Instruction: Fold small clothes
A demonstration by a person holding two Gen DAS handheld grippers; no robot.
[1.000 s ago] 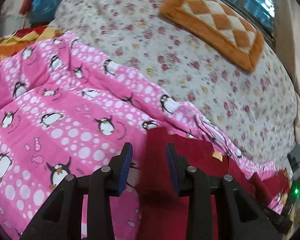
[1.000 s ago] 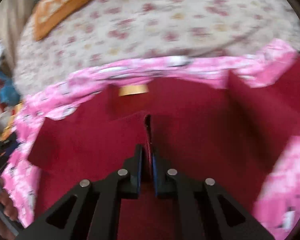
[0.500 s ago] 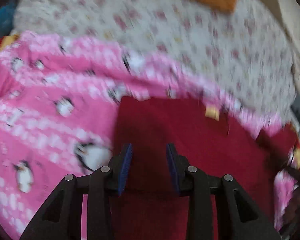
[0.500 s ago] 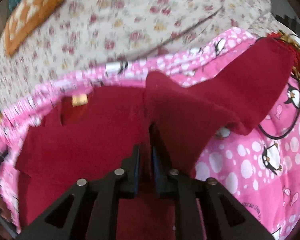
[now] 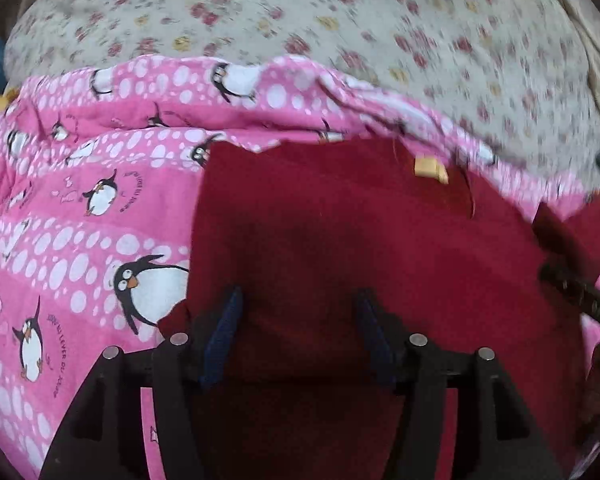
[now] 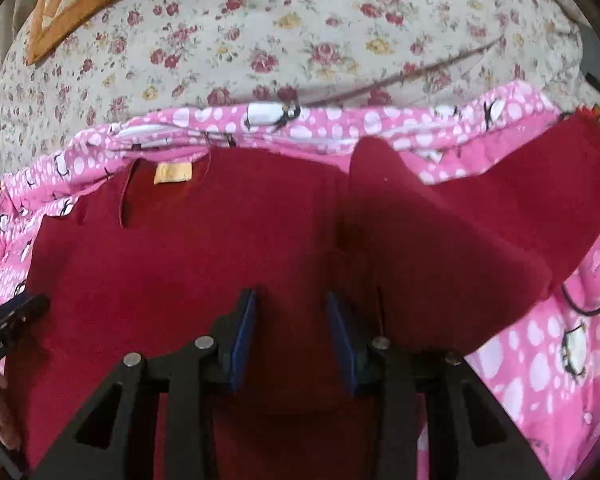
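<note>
1. The left gripper [image 5: 298, 312] is opening its fingers, which were nearly together a second ago; they are now standing apart over the near part of the dark red garment [image 5: 360, 248], the blue pads pressing on nothing, though cloth is lying in the gap beneath them
2. The right gripper [image 6: 292, 314] is doing the same: half a second ago its fingers were pinched on a raised ridge of the red cloth, and now they are spreading, with that ridge gone from between them and the fabric lying flat below
3. Judging from both releases, one fold or lay-down is finishing, and the garment is resting spread on the pink penguin blanket [image 5: 80, 240], collar and yellow label [image 6: 173, 172] at the far side
4. The right sleeve [image 6: 480, 216] is still arching up and draping over the blanket at the right, so it is probably asking to be folded inward next
5. At the garment's left edge the cloth is ending in a straight line against the blanket, giving the left gripper open room to that side; the other gripper's tip is showing at each view's outer margin, so the two are working close across the cloth
6. Beyond the collar the blanket's bunched hem is running across, and past it the floral bedspread [image 6: 300, 40] is lying bare up to an orange checked cushion [image 6: 72, 4] at the far left
</note>
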